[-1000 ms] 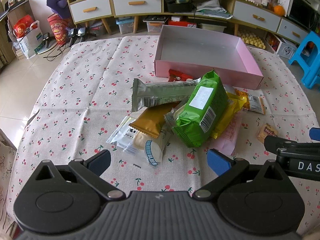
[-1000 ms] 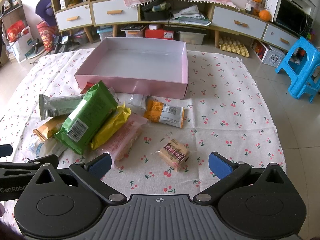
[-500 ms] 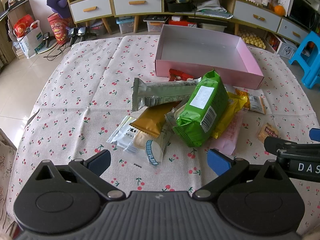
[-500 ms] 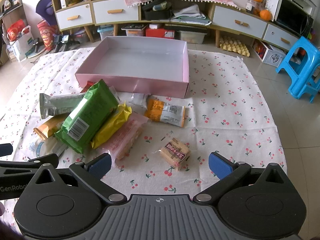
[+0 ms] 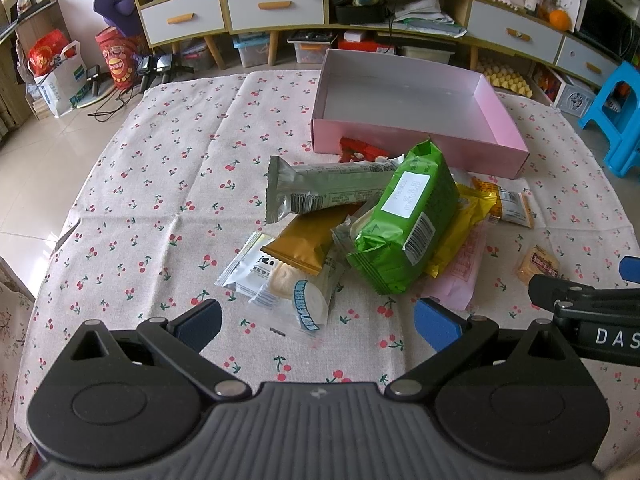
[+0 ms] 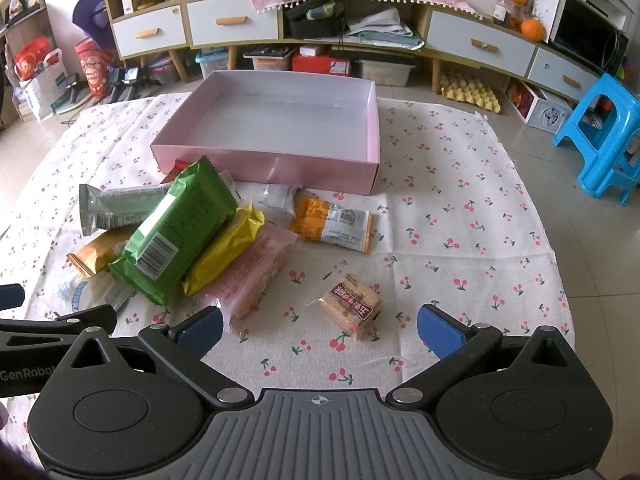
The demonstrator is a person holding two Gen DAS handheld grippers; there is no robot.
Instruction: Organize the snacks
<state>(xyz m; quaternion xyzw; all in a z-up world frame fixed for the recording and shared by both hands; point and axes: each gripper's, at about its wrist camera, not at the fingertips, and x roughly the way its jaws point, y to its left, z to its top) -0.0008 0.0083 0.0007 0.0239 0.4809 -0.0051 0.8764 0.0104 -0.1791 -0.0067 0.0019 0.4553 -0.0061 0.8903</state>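
Right wrist view: "GenRobot" marks the spread left gripper (image 6: 12, 300); right gripper (image 6: 319, 326) spread.

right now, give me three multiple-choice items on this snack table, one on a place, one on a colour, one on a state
1. Where does the small square cracker pack lie?
A. inside the box
B. alone on the cloth, right of the pile
C. under the green pack

2. What colour is the biggest pack on top of the pile?
A. green
B. blue
C. black

3. What is in the pink box?
A. two packs
B. one pack
C. nothing

Answers:
1 B: it sits apart on the cherry cloth, just ahead of the right tongs.
2 A: the green pack rests over the others.
3 C: the box floor shows bare in both views; both tongs, left too, are open and hold nothing.
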